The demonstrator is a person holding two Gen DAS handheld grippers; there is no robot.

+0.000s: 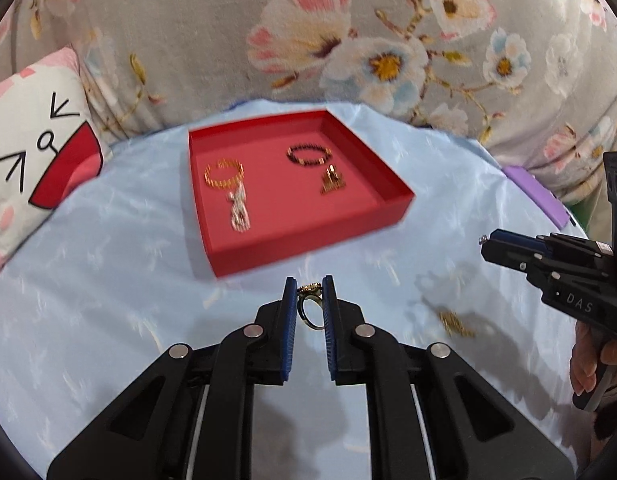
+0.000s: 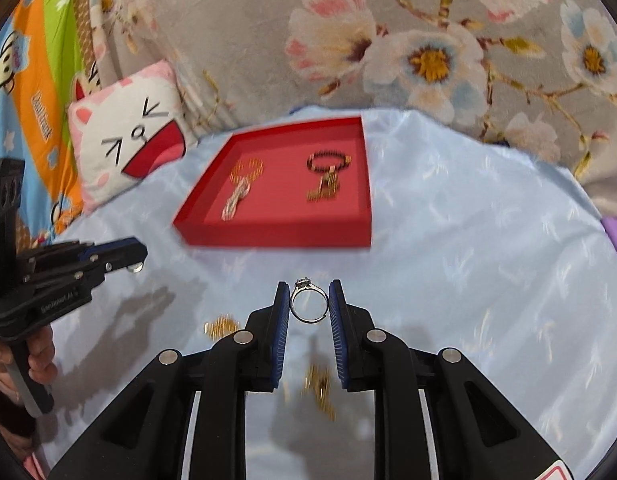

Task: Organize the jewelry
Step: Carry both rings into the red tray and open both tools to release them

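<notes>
My left gripper (image 1: 309, 286) is shut on a gold ring (image 1: 309, 307) and holds it above the blue cloth, just in front of the red tray (image 1: 308, 226). My right gripper (image 2: 309, 292) is shut on a silver ring (image 2: 308, 305), also in front of the red tray (image 2: 276, 234). The tray holds a gold bracelet (image 1: 223, 174), a silver chain (image 1: 239, 212), a dark bead bracelet (image 1: 308, 155) and a gold piece (image 1: 331, 182). Each gripper shows in the other's view, the right one (image 1: 486, 242) and the left one (image 2: 138, 260).
Loose gold jewelry (image 1: 454, 323) lies on the blue cloth between the grippers; it also shows in the right wrist view (image 2: 221, 327), with another gold piece (image 2: 319, 392). A cat-face pillow (image 1: 40, 148) sits left of the tray. A floral blanket (image 1: 348, 40) lies behind. A purple object (image 1: 534, 194) is at the right.
</notes>
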